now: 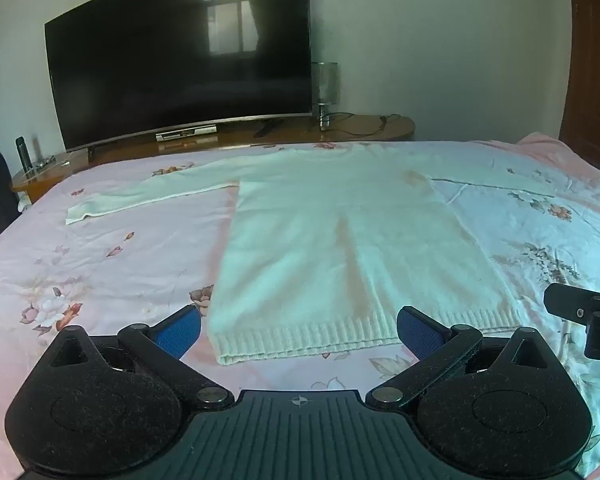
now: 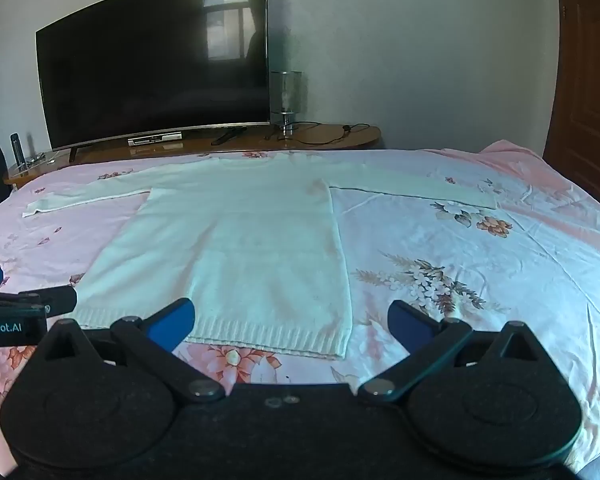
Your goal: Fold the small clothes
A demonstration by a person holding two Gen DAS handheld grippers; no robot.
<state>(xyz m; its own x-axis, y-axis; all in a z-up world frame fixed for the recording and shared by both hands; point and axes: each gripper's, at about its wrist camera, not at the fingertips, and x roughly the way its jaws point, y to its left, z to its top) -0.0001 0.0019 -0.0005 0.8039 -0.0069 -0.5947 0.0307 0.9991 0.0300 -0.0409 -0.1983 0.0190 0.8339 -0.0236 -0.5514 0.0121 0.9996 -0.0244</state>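
A white long-sleeved knit sweater (image 1: 340, 248) (image 2: 228, 248) lies flat on the bed, both sleeves spread out sideways and its ribbed hem (image 1: 308, 342) nearest me. My left gripper (image 1: 299, 330) hovers open just before the hem, with blue pads (image 1: 180, 330) wide apart and nothing between them. Over the hem's right corner (image 2: 332, 340) my right gripper (image 2: 291, 326) is likewise open and empty. Each gripper shows at the edge of the other's view: the right one (image 1: 580, 312) and the left one (image 2: 24, 304).
The bed carries a pink floral sheet (image 1: 100, 272) (image 2: 480, 280). Beyond its far edge a wooden cabinet (image 2: 320, 138) bears a large dark TV (image 1: 180, 60) (image 2: 152, 64), a small lamp (image 2: 286, 100) and cables. A brown door (image 2: 588, 80) stands at right.
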